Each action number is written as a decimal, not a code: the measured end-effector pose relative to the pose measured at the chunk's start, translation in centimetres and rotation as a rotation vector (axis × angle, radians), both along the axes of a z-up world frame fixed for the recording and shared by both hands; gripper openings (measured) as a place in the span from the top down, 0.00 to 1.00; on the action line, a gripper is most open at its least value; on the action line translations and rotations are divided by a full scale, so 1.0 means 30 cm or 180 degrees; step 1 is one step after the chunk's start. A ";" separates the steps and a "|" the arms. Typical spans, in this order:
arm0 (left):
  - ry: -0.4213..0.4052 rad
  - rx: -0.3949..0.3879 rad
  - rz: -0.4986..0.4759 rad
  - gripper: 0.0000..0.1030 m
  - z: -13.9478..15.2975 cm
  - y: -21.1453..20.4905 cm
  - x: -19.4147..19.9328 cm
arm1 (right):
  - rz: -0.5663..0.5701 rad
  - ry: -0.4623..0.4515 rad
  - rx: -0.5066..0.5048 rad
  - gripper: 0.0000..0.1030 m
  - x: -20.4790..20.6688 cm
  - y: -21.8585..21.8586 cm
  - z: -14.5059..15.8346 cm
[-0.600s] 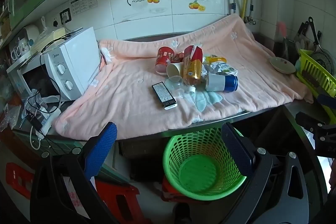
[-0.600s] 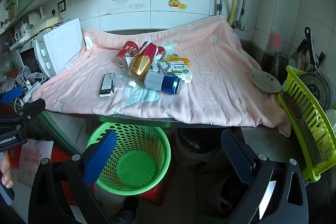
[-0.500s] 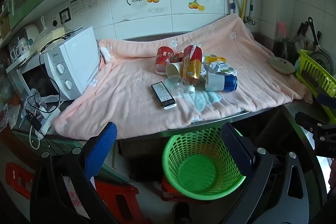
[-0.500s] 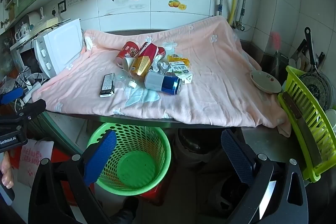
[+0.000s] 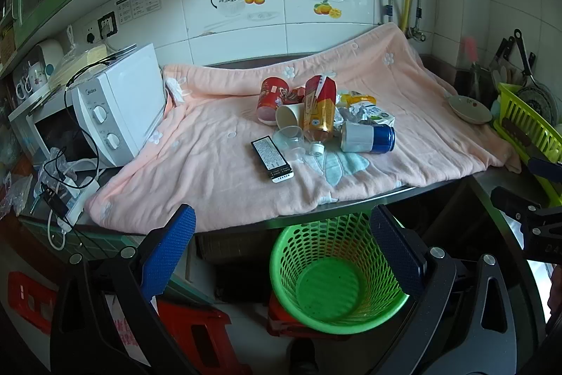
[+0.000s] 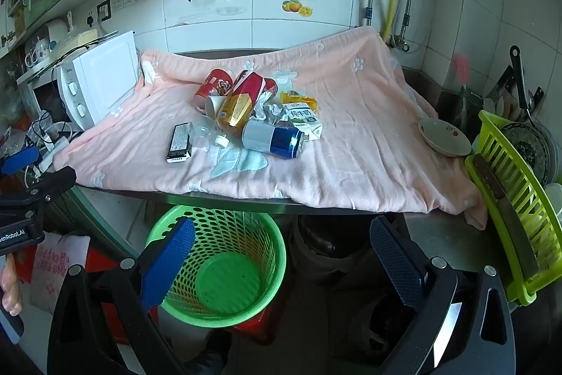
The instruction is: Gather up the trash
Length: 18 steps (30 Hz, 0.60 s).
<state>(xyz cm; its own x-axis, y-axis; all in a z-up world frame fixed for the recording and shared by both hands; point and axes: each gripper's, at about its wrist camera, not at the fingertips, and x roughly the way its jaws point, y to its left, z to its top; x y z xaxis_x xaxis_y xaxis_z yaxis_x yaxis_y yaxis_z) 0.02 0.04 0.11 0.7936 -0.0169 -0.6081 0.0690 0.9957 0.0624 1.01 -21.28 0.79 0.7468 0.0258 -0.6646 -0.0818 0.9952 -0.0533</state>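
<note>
A heap of trash lies on the pink blanket (image 5: 217,164): a blue and white can (image 5: 367,137) (image 6: 272,138), a red and gold carton (image 5: 319,108) (image 6: 240,102), a red cup (image 5: 272,97) (image 6: 212,86), a paper cup (image 5: 289,115), a milk box (image 6: 304,120) and crumpled wrappers. A dark flat box (image 5: 272,159) (image 6: 180,143) lies beside the heap. A green mesh bin (image 5: 333,276) (image 6: 224,266) stands on the floor under the counter edge. My left gripper (image 5: 281,248) and right gripper (image 6: 279,259) hang open in front of the counter, nothing between their fingers.
A white microwave (image 5: 116,104) with cables stands at the left. A ceramic bowl (image 6: 444,137) sits on the blanket's right end. A yellow-green dish rack (image 6: 516,195) holds plates at the right. Red stools (image 5: 196,333) stand on the floor.
</note>
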 end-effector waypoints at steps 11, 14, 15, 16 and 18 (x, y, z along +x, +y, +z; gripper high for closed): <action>0.0009 0.0006 0.0016 0.05 -0.009 0.003 0.007 | 0.0010 -0.0008 -0.0001 0.06 0.004 -0.001 -0.007; 0.0003 0.0002 0.0022 0.05 -0.009 0.004 0.009 | 0.0016 -0.0008 -0.0005 0.06 0.007 0.003 -0.010; 0.0002 0.0000 0.0021 0.05 -0.007 0.005 0.008 | 0.0017 -0.0007 -0.0005 0.06 0.007 0.003 -0.010; 0.0001 0.0004 0.0024 0.05 -0.007 0.005 0.008 | 0.0014 -0.0004 -0.0004 0.06 0.007 0.003 -0.009; 0.0000 0.0007 0.0024 0.05 -0.007 0.005 0.010 | 0.0016 -0.0007 -0.0008 0.06 0.007 0.005 -0.010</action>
